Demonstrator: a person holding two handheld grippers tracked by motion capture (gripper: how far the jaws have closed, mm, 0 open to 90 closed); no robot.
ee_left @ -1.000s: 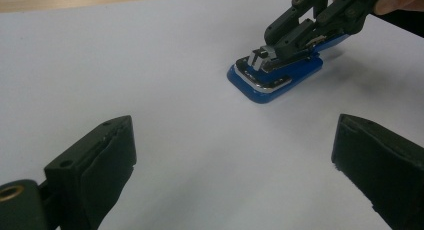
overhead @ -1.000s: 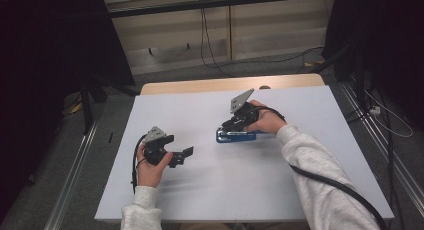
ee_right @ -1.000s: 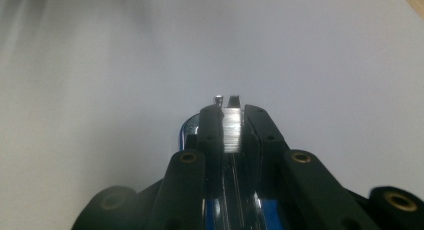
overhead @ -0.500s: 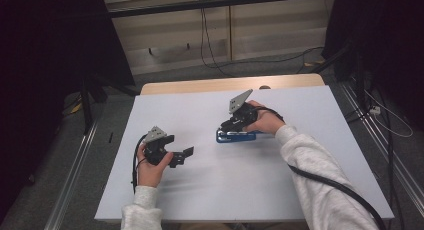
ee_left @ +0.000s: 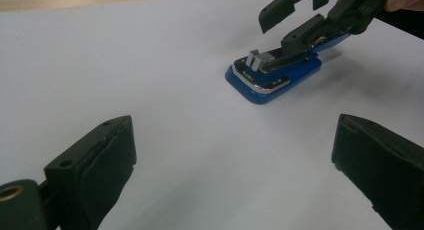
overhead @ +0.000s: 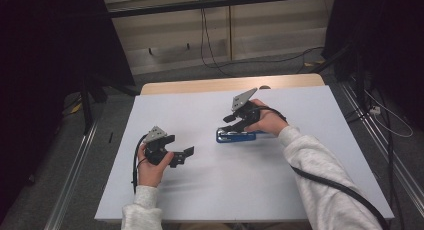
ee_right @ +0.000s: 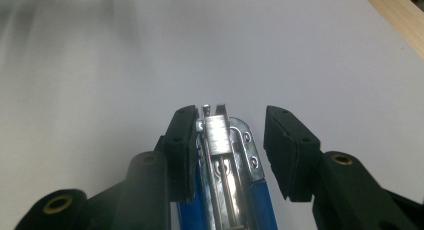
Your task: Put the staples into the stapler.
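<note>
- The left gripper (overhead: 187, 152) hovers low over the near left part of the white tabletop (overhead: 210, 190), held in the left hand (overhead: 150, 167); its jaws stand wide apart with nothing between them.
- Farther off, near the middle of the tabletop, a blue stapler (overhead: 235, 136) lies flat, its metal staple track exposed on top.
- The right gripper (ee_right: 227, 155), held in the right hand (overhead: 267, 121), sits over the stapler; its jaws have just been opening. The stapler is between them: one pad is against its metal side, the other stands clear, so the grasp is released.
- A strip of wood (overhead: 200, 86) edges the far side of the tabletop.
</note>
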